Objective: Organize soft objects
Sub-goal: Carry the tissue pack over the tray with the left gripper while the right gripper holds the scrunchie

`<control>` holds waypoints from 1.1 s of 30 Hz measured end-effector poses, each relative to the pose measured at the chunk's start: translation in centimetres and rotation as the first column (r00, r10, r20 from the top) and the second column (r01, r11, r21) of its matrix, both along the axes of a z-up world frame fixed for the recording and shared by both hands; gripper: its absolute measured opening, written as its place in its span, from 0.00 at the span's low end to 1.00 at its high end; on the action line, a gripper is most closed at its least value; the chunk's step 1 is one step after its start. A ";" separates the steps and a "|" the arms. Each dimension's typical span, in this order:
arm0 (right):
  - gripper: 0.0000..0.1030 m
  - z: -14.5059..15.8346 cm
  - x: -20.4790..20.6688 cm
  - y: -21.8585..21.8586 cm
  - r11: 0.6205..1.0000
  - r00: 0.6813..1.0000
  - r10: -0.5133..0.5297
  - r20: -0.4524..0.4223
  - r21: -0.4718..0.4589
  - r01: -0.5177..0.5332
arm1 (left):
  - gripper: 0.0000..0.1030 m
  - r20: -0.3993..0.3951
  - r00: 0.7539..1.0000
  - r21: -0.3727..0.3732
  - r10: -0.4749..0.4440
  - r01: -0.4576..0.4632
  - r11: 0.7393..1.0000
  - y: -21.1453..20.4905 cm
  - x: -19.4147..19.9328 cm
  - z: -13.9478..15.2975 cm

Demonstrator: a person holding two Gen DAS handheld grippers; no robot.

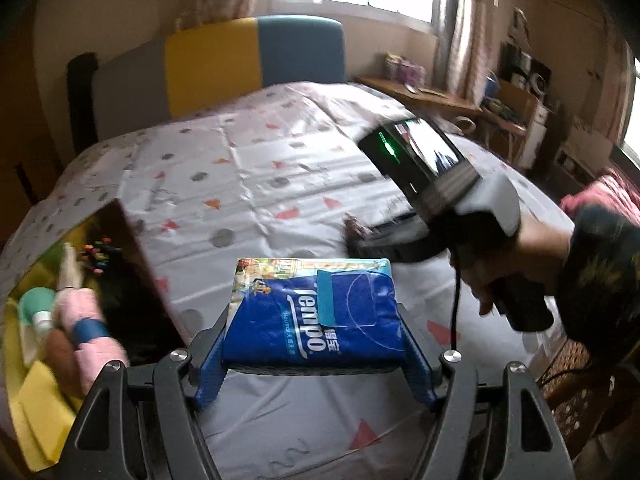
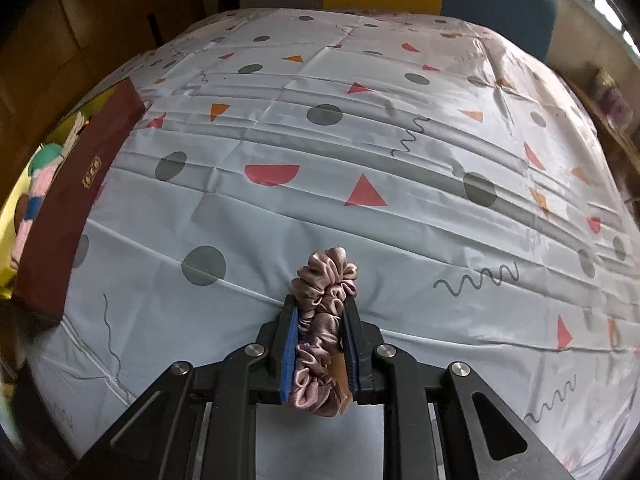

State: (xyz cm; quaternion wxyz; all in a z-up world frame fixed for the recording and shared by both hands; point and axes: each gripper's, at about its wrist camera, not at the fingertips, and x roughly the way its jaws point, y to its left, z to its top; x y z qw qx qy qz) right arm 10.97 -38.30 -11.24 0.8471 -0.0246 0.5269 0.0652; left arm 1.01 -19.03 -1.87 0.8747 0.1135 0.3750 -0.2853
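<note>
My left gripper [image 1: 314, 312] is shut on a blue Tempo tissue pack [image 1: 280, 320], its wide-set blue fingers pressing on both sides and holding it above the patterned sheet [image 1: 248, 168]. Just left of it stands a dark red box [image 1: 136, 264] with a yellow lining, holding a pink rolled cloth with a blue band [image 1: 86, 320], a green item and yellow sponges. My right gripper [image 2: 320, 302] is shut on a dusty-pink satin scrunchie [image 2: 324, 280], low over the sheet. The same box [image 2: 68, 208] lies at its far left. In the left wrist view a hand holds the right gripper [image 1: 356, 236] at right.
The sheet [image 2: 360, 140] covers a bed with a grey, yellow and blue headboard [image 1: 256, 60]. A wooden desk [image 1: 420, 92] and cluttered shelves stand at the right under a window. A pink cloth [image 1: 608, 196] lies at the right edge.
</note>
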 end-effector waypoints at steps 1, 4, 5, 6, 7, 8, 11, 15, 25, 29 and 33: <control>0.20 0.0 0.0 0.0 1.000 1.000 0.007 -0.002 0.006 -0.007 | 0.72 0.004 1.000 0.000 0.011 -0.011 1.000 0.3 0.2 0.4; 0.20 0.0 0.1 -0.1 1.000 1.000 0.006 -0.002 0.011 -0.006 | 0.72 0.024 0.998 -0.010 0.051 -0.050 0.999 1.7 0.6 1.6; 0.20 0.0 0.0 -0.2 1.000 1.000 0.006 -0.001 0.014 -0.006 | 0.72 0.029 0.998 -0.013 0.059 -0.058 0.998 2.1 0.6 1.8; 0.20 0.0 0.0 -0.2 1.000 1.000 0.004 0.000 0.020 -0.004 | 0.72 0.030 0.997 -0.018 0.068 -0.067 0.998 2.5 0.7 2.0; 0.20 0.0 0.0 -0.3 1.000 1.000 0.003 -0.001 0.026 -0.003 | 0.72 0.030 0.996 -0.020 0.080 -0.079 0.997 2.9 0.8 2.2; 0.20 0.0 0.0 -0.4 1.000 1.000 0.001 -0.002 0.030 -0.001 | 0.72 0.030 0.995 -0.019 0.091 -0.091 0.996 3.2 1.0 2.3; 0.20 0.0 0.0 -0.3 1.000 1.000 0.003 0.000 0.028 -0.003 | 0.72 0.019 0.992 -0.033 0.122 -0.121 0.992 4.4 1.6 2.4; 0.20 0.0 -0.1 -0.2 1.000 1.000 0.005 0.002 0.023 -0.005 | 0.72 0.017 0.988 -0.047 0.155 -0.154 0.987 5.9 1.9 2.7; 0.20 0.0 -0.1 -0.3 1.000 1.000 0.004 0.008 0.026 -0.005 | 0.72 -0.013 0.975 -0.076 0.221 -0.221 0.972 9.1 2.9 2.7; 0.20 0.0 -0.1 -0.2 1.000 1.000 0.006 0.010 0.023 -0.006 | 0.72 -0.016 0.970 -0.080 0.241 -0.242 0.967 10.0 3.1 2.7; 0.20 0.0 -0.1 -0.1 1.000 1.000 0.009 0.012 0.018 -0.010 | 0.72 -0.027 0.966 -0.081 0.259 -0.260 0.962 10.9 3.3 2.5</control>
